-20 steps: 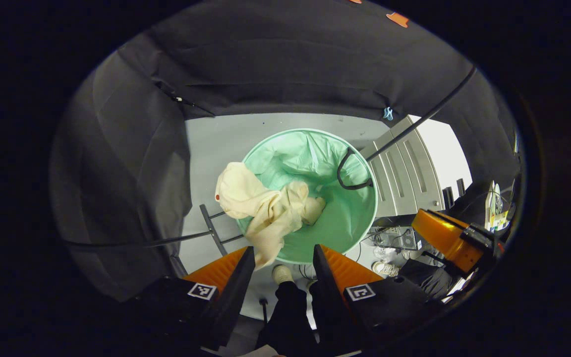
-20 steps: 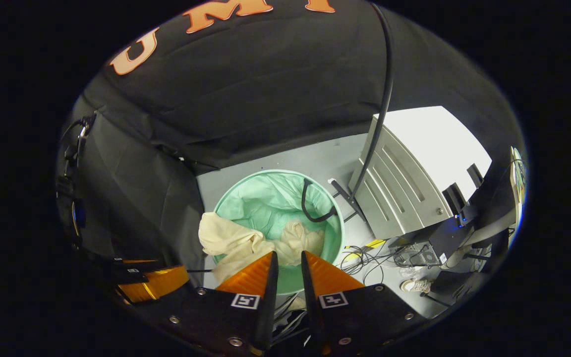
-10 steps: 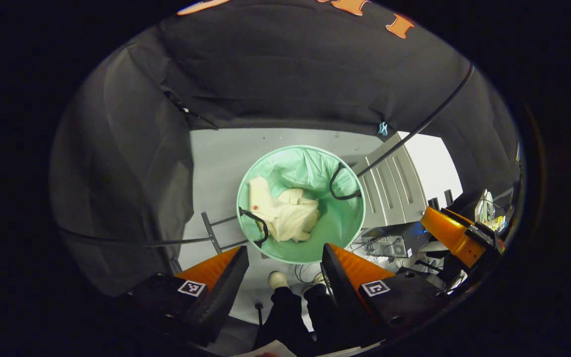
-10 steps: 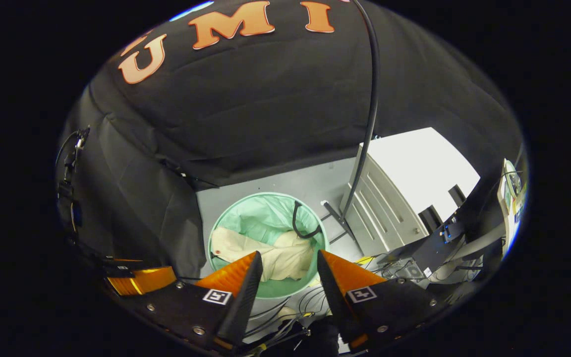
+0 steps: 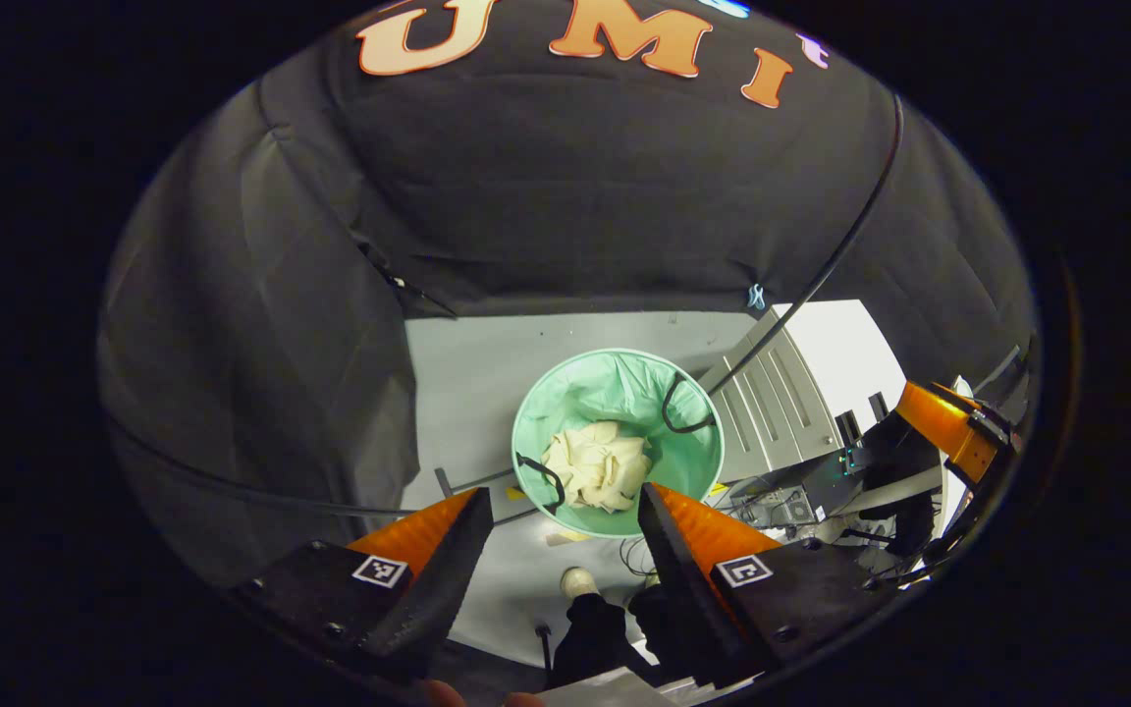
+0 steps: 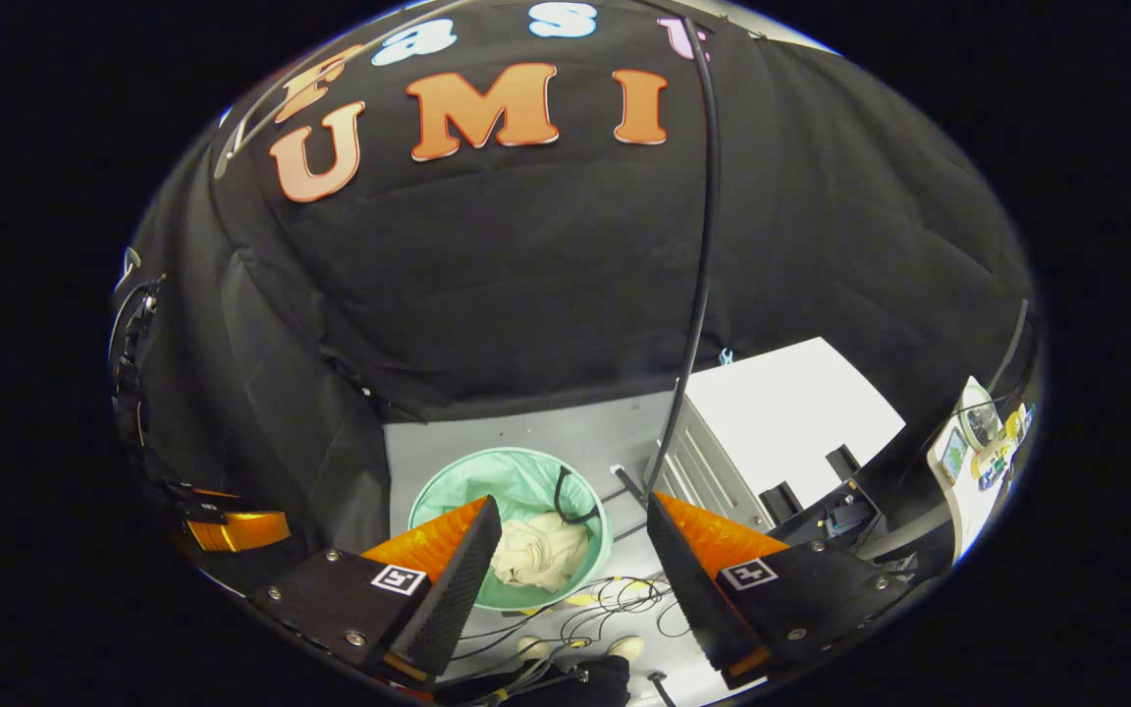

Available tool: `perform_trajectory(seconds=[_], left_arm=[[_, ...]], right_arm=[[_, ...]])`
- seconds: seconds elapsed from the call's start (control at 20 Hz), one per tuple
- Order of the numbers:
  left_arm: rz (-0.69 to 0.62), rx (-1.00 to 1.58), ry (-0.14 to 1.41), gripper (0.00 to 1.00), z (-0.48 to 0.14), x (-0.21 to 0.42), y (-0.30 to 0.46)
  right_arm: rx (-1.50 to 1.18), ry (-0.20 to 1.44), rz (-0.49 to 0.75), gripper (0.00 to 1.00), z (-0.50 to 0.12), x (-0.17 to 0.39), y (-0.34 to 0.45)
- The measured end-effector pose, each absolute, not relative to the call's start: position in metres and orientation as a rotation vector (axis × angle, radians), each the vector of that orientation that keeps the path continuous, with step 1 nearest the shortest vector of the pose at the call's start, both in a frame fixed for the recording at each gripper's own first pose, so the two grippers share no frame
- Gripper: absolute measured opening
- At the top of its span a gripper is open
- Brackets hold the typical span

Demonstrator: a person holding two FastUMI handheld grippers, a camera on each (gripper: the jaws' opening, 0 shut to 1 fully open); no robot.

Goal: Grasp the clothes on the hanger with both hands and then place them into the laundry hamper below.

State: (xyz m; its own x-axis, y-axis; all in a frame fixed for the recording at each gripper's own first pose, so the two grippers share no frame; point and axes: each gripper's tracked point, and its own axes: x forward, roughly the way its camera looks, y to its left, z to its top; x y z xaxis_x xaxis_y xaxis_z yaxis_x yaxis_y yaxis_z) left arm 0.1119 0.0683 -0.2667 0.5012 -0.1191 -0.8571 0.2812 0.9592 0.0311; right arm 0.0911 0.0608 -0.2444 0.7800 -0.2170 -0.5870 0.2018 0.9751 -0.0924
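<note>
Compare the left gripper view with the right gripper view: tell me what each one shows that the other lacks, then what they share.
Left gripper view: the hamper's near black handle, and the right gripper's body at the far right edge.

Right gripper view: a tangle of cables on the floor in front of the hamper, and the left gripper's body at the far left edge.

Both: the green laundry hamper with the cream clothes bunched inside, the white cabinet beside it, and each view's own fingers apart, holding nothing.

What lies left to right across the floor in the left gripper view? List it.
Black cloth wall → green hamper with the cream clothes in it → white cabinet → the other gripper.
</note>
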Motion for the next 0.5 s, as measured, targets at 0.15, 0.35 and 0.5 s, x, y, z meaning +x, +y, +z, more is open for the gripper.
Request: perform_trajectory(seconds=[0.15, 0.35, 0.5], left_arm=[[-0.248, 0.15, 0.967, 0.98, -0.237, 0.112, 0.073], [-0.259, 0.158, 0.907, 0.98, -0.207, 0.112, 0.074], [-0.278, 0.161, 0.851, 1.0, -0.182, 0.116, 0.069]], right_arm=[[-0.023, 0.588, -0.24, 0.94, -0.216, 0.081, 0.057], [-0.022, 0.527, -0.249, 0.94, -0.177, 0.071, 0.054], [-0.026, 0.476, -0.259, 0.94, -0.146, 0.067, 0.05]])
